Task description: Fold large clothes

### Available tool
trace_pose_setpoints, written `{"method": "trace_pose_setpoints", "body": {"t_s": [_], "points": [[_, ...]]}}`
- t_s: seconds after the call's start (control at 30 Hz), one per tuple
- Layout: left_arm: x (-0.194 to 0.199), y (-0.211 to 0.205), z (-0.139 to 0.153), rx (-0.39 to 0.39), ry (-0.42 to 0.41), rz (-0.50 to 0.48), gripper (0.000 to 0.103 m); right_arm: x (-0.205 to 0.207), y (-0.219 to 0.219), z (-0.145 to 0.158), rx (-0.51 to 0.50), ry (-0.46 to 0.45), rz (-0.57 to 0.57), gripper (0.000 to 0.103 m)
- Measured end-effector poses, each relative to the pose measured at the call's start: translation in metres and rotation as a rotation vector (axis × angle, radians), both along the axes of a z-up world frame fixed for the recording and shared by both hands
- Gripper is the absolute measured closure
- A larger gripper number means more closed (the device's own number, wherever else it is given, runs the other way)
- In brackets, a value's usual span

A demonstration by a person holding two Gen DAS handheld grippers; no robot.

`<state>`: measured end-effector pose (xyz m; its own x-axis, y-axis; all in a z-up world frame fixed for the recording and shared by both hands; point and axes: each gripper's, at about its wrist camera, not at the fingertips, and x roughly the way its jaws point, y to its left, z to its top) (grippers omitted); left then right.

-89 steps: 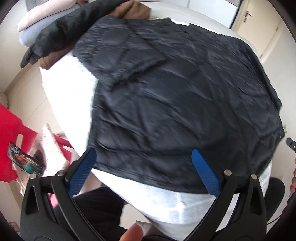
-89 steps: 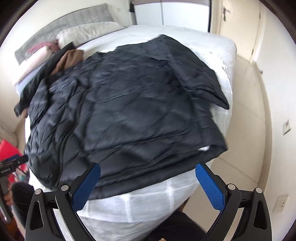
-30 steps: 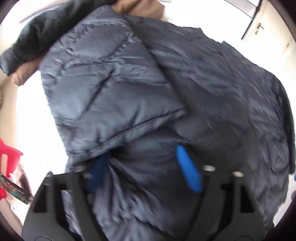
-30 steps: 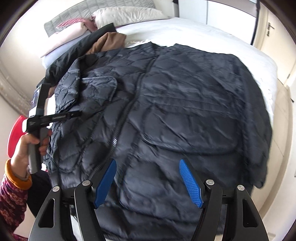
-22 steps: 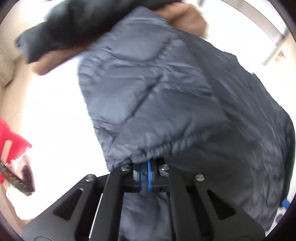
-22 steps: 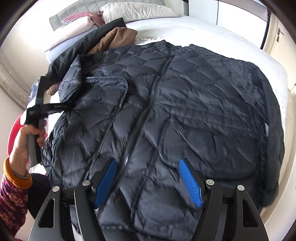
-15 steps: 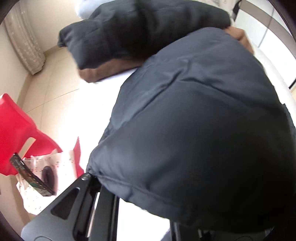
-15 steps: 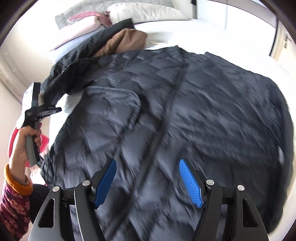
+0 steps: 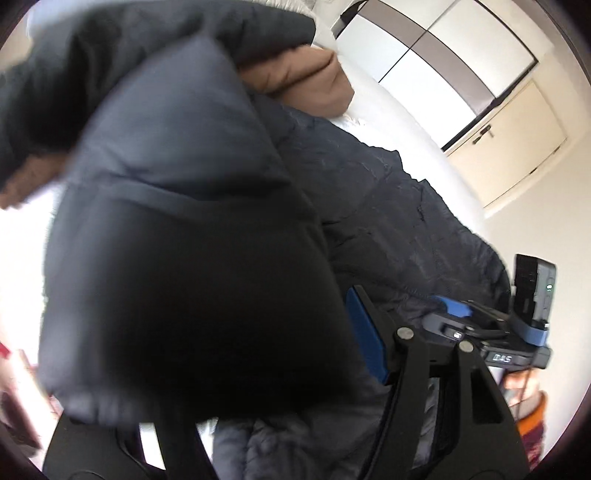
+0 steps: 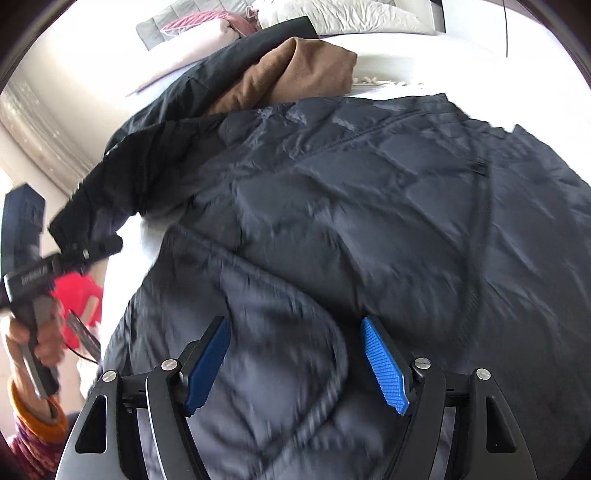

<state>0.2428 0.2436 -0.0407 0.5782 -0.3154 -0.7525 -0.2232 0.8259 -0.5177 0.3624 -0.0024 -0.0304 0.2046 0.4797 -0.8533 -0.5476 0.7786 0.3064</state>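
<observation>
A dark navy quilted jacket (image 10: 369,206) lies spread on the white bed (image 10: 399,62), zipper side up. My left gripper (image 10: 92,251) is at the jacket's left edge, shut on the jacket's sleeve (image 10: 110,184), which it holds lifted off the bed. In the left wrist view the sleeve (image 9: 184,240) drapes over the jaws and hides most of them; one blue pad (image 9: 365,336) shows. My right gripper (image 10: 295,362) is open, just above the jacket's lower front, holding nothing.
A brown garment (image 10: 295,70) and a black one (image 10: 207,81) lie piled beyond the jacket's collar. Pillows (image 10: 332,14) sit at the bed's head. A red stool (image 10: 79,302) stands on the floor to the left. A wardrobe and door (image 9: 509,122) lie beyond the bed.
My left gripper closed on the sleeve and lifted it up and outward to the left. My right gripper moved forward and lower over the jacket, staying open.
</observation>
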Motion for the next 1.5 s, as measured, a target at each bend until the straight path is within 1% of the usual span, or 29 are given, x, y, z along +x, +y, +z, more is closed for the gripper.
{"method": "trace_pose_setpoints", "body": {"t_s": [0.03,0.07,0.1,0.13,0.17,0.2,0.23,0.33,0.47,0.57,0.67,0.73,0.77,0.8,0.83,0.87,0.9,0.93,0.97,1.03,1.1,1.13,1.2,1.27,1.3,1.33,1.4,1.47,1.5], "points": [[0.006,0.004,-0.004,-0.054,0.020,0.000,0.036,0.005,0.003,-0.003,0.012,0.003,-0.004,0.030],[0.008,0.007,-0.007,-0.098,0.032,-0.004,0.036,0.008,0.006,-0.004,0.027,0.002,-0.006,0.034],[0.010,0.009,-0.009,-0.133,0.036,-0.004,0.036,0.009,0.009,-0.004,0.050,-0.007,-0.001,0.050],[0.010,0.011,-0.009,-0.144,0.035,0.000,0.036,0.008,0.012,-0.003,0.066,-0.011,0.013,0.062],[0.009,0.011,-0.007,-0.138,0.035,0.005,0.036,0.007,0.016,-0.002,0.083,0.000,0.039,0.089],[0.008,0.013,-0.005,-0.131,0.036,0.009,0.036,0.004,0.019,-0.002,0.105,0.030,0.071,0.095],[0.006,0.015,-0.002,-0.120,0.039,0.014,0.036,0.002,0.021,0.000,0.124,0.042,0.090,0.095],[0.002,0.018,0.011,-0.111,0.026,0.017,0.036,-0.024,0.025,0.019,0.171,0.006,0.182,0.095],[-0.009,0.008,0.034,-0.069,-0.052,0.002,0.036,-0.078,0.039,0.041,0.184,-0.032,0.337,0.095],[-0.017,-0.004,0.042,-0.036,-0.095,-0.050,0.036,-0.120,0.050,0.037,0.095,-0.037,0.449,0.095],[-0.010,-0.024,0.036,0.027,-0.055,-0.173,0.036,-0.147,0.054,0.020,-0.013,0.012,0.491,0.094],[-0.008,-0.044,0.026,0.106,0.017,-0.277,0.036,-0.155,0.050,0.012,-0.030,0.055,0.477,0.092],[-0.004,-0.055,0.019,0.166,0.064,-0.325,0.036,-0.157,0.047,0.013,-0.024,0.069,0.464,0.090],[-0.003,-0.066,0.014,0.213,0.106,-0.365,0.036,-0.158,0.042,0.016,-0.011,0.078,0.444,0.087],[-0.006,-0.077,-0.001,0.269,0.176,-0.426,0.036,-0.158,0.038,0.022,0.014,0.077,0.426,0.085],[-0.007,-0.083,-0.008,0.304,0.213,-0.463,0.036,-0.158,0.032,0.033,0.057,0.063,0.409,0.079],[-0.010,-0.088,-0.012,0.348,0.223,-0.492,0.036,-0.159,0.026,0.043,0.098,0.044,0.390,0.070],[-0.016,-0.092,-0.010,0.401,0.204,-0.517,0.036,-0.158,0.020,0.051,0.129,0.024,0.370,0.064],[-0.021,-0.093,-0.009,0.417,0.200,-0.524,0.036,-0.155,0.016,0.057,0.151,0.000,0.344,0.051],[-0.027,-0.085,0.001,0.406,0.187,-0.498,0.036,-0.146,0.009,0.067,0.172,-0.067,0.258,0.044],[-0.029,-0.077,0.014,0.396,0.151,-0.455,0.036,-0.136,0.010,0.064,0.127,-0.106,0.181,0.044],[-0.039,-0.073,0.015,0.385,0.119,-0.439,0.036,-0.130,0.013,0.056,0.078,-0.111,0.147,0.044],[-0.036,-0.068,0.033,0.343,0.024,-0.392,0.036,-0.125,0.022,0.029,-0.044,-0.085,0.107,0.044],[-0.033,-0.070,0.040,0.307,-0.022,-0.371,0.035,-0.131,0.020,0.001,-0.135,-0.013,0.126,0.043],[-0.027,-0.073,0.040,0.302,-0.027,-0.368,0.034,-0.139,0.022,-0.004,-0.166,-0.019,0.143,0.043],[-0.024,-0.078,0.038,0.307,-0.026,-0.370,0.032,-0.152,0.023,-0.004,-0.193,-0.061,0.173,0.043],[-0.015,-0.091,0.032,0.338,-0.007,-0.384,0.032,-0.169,0.014,0.007,-0.183,-0.096,0.213,0.043],[-0.010,-0.103,0.022,0.365,0.035,-0.405,0.032,-0.171,-0.008,0.018,-0.146,-0.082,0.172,0.043],[-0.017,-0.109,0.013,0.391,0.061,-0.422,0.032,-0.170,-0.025,0.025,-0.132,-0.083,0.122,0.043]]}}
